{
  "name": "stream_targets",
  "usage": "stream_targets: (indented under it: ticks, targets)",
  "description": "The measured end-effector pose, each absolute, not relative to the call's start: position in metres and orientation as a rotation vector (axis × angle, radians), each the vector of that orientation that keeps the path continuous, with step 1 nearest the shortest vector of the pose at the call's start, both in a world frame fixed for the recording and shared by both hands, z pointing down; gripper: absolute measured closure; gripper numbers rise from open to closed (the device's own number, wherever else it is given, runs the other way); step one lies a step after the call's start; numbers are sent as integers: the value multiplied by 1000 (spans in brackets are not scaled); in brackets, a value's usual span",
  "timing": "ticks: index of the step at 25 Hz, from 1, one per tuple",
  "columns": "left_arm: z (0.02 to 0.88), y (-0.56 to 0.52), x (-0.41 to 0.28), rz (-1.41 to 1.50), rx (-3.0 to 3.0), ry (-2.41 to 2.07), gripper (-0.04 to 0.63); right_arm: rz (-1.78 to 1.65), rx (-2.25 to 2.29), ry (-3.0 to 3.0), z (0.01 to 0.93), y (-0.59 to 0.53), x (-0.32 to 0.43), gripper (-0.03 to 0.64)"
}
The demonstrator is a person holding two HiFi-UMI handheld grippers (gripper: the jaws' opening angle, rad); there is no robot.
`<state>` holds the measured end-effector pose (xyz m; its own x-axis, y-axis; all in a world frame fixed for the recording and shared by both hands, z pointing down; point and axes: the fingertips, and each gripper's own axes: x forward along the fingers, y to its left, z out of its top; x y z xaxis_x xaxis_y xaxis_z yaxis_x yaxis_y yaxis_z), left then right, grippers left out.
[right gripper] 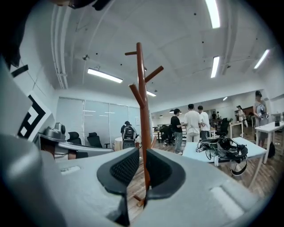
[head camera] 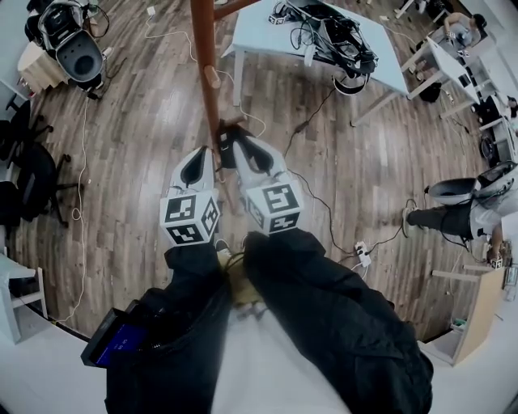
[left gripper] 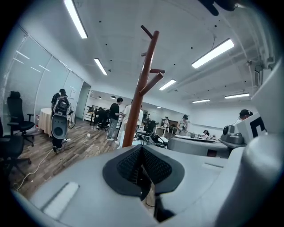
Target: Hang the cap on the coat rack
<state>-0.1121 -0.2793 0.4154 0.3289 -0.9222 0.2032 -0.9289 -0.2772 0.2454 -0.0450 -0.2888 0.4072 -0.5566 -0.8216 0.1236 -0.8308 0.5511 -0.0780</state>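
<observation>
The brown wooden coat rack point(head camera: 205, 57) rises from the floor just beyond both grippers, and its base is hidden between them. Its pegs show high up in the left gripper view point(left gripper: 141, 88) and in the right gripper view point(right gripper: 143, 111). My left gripper point(head camera: 214, 149) point(left gripper: 142, 162) is shut with nothing in it. My right gripper point(head camera: 247, 145) point(right gripper: 141, 166) stands open by a narrow gap, and the pole shows through that gap farther off. No cap is clearly in view. A dark shape point(left gripper: 222, 4) at the top edge cannot be identified.
A white table point(head camera: 267, 32) with cables and a headset stands behind the rack. Cables point(head camera: 324, 210) and a power strip point(head camera: 362, 255) lie on the wood floor. Office chairs point(head camera: 32, 178) stand at the left, a person point(head camera: 469, 210) at the right, and people point(right gripper: 193, 122) farther back.
</observation>
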Motion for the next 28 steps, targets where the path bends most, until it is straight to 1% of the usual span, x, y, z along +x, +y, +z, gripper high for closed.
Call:
stream_targets:
  ticks: [1, 3, 17, 28]
  targets:
    - [411, -281, -112, 23, 2292, -1659, 592, 188, 1452, -2706, 404, -291, -44, 573]
    - [404, -284, -112, 11, 2312, -1671, 592, 174, 1476, -2712, 400, -294, -42, 618]
    - [375, -304, -114, -32, 2374, -1725, 592, 84, 1480, -2752, 378, -313, -42, 618]
    - [373, -307, -119, -38, 2362, -1749, 592, 82, 1494, -2752, 376, -317, -42, 620]
